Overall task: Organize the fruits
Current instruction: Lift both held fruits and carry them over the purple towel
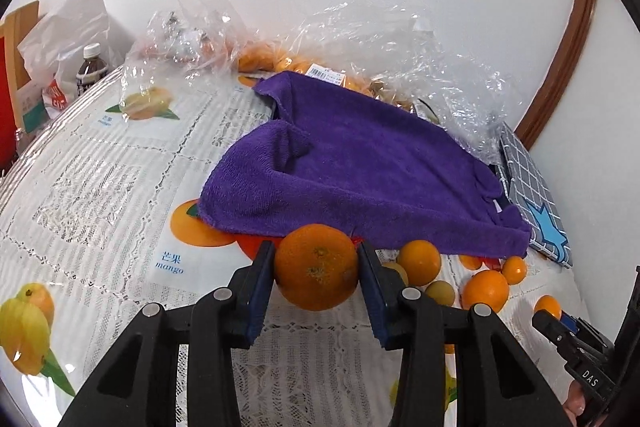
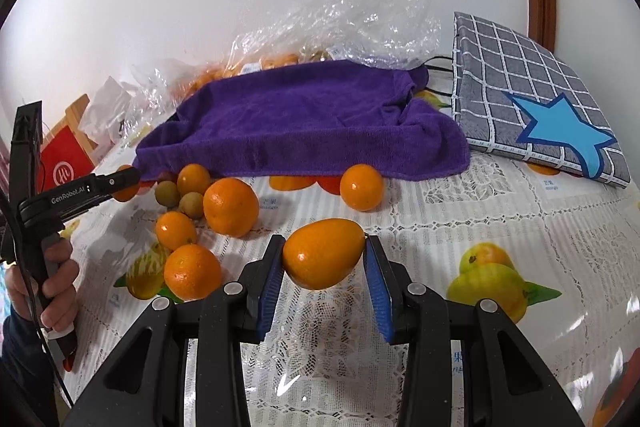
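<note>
My left gripper (image 1: 316, 263) is shut on a round orange (image 1: 316, 267), both blue pads pressing its sides, right at the front edge of a purple towel (image 1: 360, 171). My right gripper (image 2: 324, 259) is shut on an oval orange fruit (image 2: 324, 253) over the lace tablecloth. Several loose oranges (image 2: 231, 207) and two small brownish-green fruits (image 2: 167, 194) lie in a cluster left of it, with one orange (image 2: 361, 187) alone by the towel (image 2: 304, 115). In the right wrist view the left gripper (image 2: 124, 183) shows at the left edge, a hand (image 2: 60, 279) on its handle.
Crumpled clear plastic bags (image 2: 340, 11) with more fruit stand behind the towel by the wall. A grey checked notebook with a blue star (image 2: 532, 103) lies at the right. A bottle (image 1: 91, 67), paper bags and a red box (image 2: 66, 163) crowd the far left corner.
</note>
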